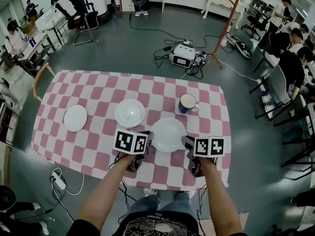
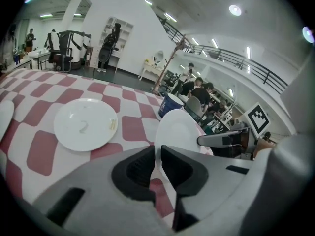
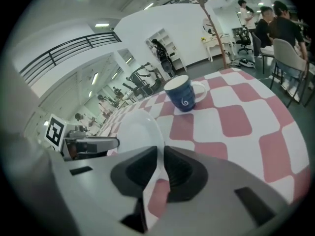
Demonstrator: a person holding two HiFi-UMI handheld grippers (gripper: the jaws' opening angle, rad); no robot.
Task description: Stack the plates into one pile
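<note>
Three white plates, one blue mug and one surface (image 1: 98, 146) under a pink-and-white checked cloth.

1. Near plate (image 1: 168, 134): at the front edge of the surface, between the two grippers. The left gripper (image 1: 149, 137) is on its left rim and the right gripper (image 1: 187, 142) is on its right rim. The left gripper's fingers (image 2: 133, 168) are almost together, pinched on the thin rim (the edge runs straight into the narrow gap). The right gripper's fingers (image 3: 184, 171) are closed the same way on the opposite rim.
2. Middle plate (image 1: 130, 112): lies flat, beyond and to the left of the near plate, not touching it. The left gripper view shows faint marks on its face.
3. Left plate (image 1: 75, 117): smaller, lies flat, well apart from the near plate.
4. Mug (image 1: 187, 103): upright with its handle to the right, beyond the near plate's right side and apart from it.
</note>
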